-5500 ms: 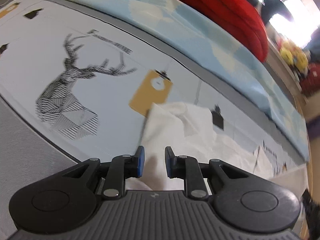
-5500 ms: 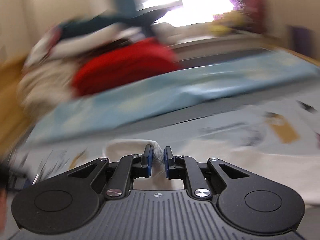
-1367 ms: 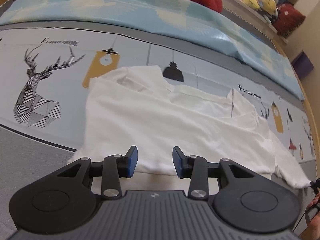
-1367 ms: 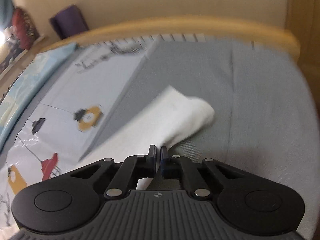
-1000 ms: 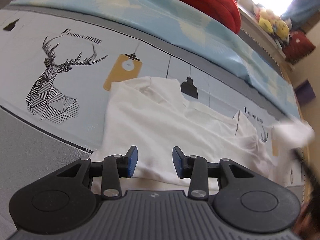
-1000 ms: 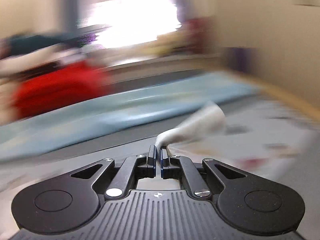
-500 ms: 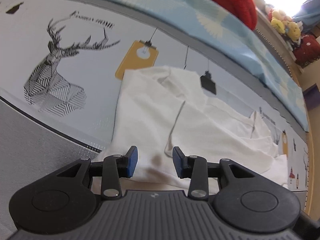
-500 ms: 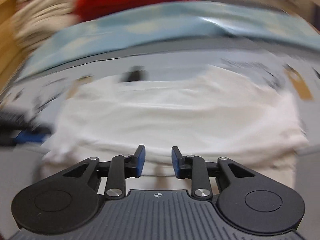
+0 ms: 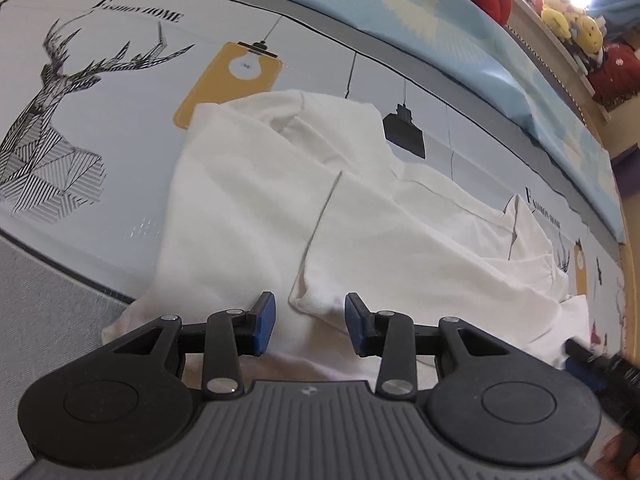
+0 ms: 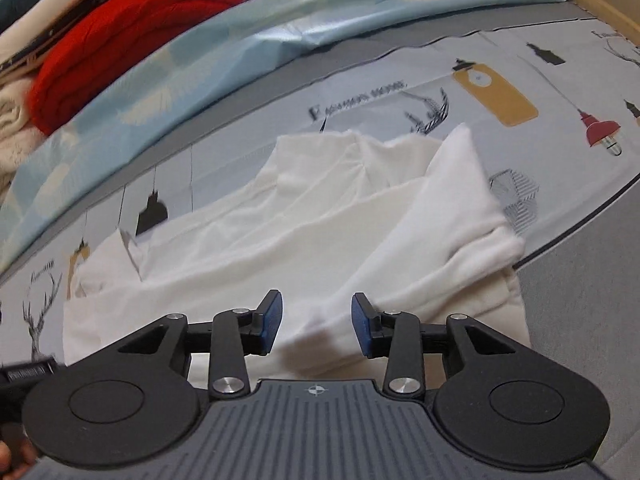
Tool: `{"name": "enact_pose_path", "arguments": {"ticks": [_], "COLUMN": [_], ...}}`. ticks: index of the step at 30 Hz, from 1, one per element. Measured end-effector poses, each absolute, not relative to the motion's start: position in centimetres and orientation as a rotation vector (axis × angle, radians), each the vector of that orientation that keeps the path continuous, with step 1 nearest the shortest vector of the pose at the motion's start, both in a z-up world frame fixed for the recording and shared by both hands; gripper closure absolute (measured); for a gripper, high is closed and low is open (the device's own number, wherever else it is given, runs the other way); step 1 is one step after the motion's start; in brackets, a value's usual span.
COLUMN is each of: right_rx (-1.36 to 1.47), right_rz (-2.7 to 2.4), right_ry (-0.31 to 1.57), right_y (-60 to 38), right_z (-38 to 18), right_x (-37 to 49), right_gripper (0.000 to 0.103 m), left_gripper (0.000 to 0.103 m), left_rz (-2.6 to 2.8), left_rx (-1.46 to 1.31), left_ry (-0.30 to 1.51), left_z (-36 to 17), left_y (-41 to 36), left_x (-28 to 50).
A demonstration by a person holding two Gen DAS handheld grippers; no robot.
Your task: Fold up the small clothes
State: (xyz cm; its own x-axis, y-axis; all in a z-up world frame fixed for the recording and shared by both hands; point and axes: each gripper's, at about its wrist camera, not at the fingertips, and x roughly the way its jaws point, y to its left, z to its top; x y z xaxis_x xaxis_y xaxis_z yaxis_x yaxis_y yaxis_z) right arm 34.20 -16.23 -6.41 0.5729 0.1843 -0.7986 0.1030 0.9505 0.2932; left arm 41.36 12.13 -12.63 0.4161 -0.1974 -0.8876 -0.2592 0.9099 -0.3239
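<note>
White garment [image 9: 248, 216] lies spread on the printed bed sheet [image 9: 120, 128], one sleeve [image 10: 452, 216] already laid back over the body. Fabric looks thin, limp and light; expect it to drape, wrinkle and slide over itself, not hold a crease. Left claw [image 9: 306, 322] part open, empty, over a folded corner at the near hem. Right claw [image 10: 316, 322] has just been opening, cloth between the jaws but not pinched. Best hold, by my reading: hem corners, doubled layers.

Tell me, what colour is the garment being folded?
Plain white garment, clearest in the left wrist view.
</note>
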Motion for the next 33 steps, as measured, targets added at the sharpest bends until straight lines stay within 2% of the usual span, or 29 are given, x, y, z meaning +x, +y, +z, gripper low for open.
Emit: {"name": "enact_pose_path", "arguments": {"ticks": [1, 2, 5, 7, 10, 13, 16, 19, 30, 31, 33], "right_rx": [0.334, 0.350, 0.405, 0.450, 0.527, 0.578, 0.613, 0.636, 0.693, 0.694, 0.673], "right_rz": [0.037, 0.018, -0.066, -0.141, -0.249, -0.286, -0.259, -0.227, -0.287, -0.283, -0.257], "right_ry": [0.952, 0.931, 0.864, 0.827, 0.794, 0.810, 0.864, 0.907, 1.053, 1.047, 1.034], "right_y": [-16.4, -17.1, -19.8, -21.9, -24.8, -26.1, -25.9, -25.3, -24.9, -24.8, -24.4], "right_z": [-6.0, -5.7, -4.7, -4.2, -3.9, -4.5, -5.7, -6.4, -9.5, -9.4, -9.3], "right_x": [34.7, 34.9, 35.7, 35.9, 35.5, 35.2, 35.2, 35.3, 35.0, 35.0, 35.0], "right_gripper": [0.063, 0.063, 0.063, 0.063, 0.063, 0.062, 0.062, 0.062, 0.058, 0.058, 0.071], "left_gripper": [0.067, 0.084, 0.097, 0.097, 0.097, 0.094, 0.094, 0.085, 0.085, 0.085, 0.084], "left_rz": [0.038, 0.032, 0.023, 0.076, 0.317, 0.330, 0.349, 0.347, 0.320, 0.319, 0.317], "left_rx": [-0.428, -0.405, -0.375, -0.403, -0.303, -0.406, -0.433, -0.443, -0.494, -0.494, -0.493], "left_ry": [1.149, 1.145, 1.105, 1.021, 0.957, 1.038, 1.015, 0.989, 1.008, 1.009, 1.009], "left_z": [-12.8, -12.9, -12.2, -10.4, -8.5, -9.6, -9.4, -8.9, -9.3, -9.4, -9.4], "left_y": [11.9, 11.6, 11.5, 12.5, 13.8, 15.7, 16.3, 16.4, 16.5, 16.5, 16.4], "left_x": [41.4, 41.5, 41.2, 40.4, 39.0, 38.8, 38.7, 38.8, 38.8, 38.8, 38.8]}}
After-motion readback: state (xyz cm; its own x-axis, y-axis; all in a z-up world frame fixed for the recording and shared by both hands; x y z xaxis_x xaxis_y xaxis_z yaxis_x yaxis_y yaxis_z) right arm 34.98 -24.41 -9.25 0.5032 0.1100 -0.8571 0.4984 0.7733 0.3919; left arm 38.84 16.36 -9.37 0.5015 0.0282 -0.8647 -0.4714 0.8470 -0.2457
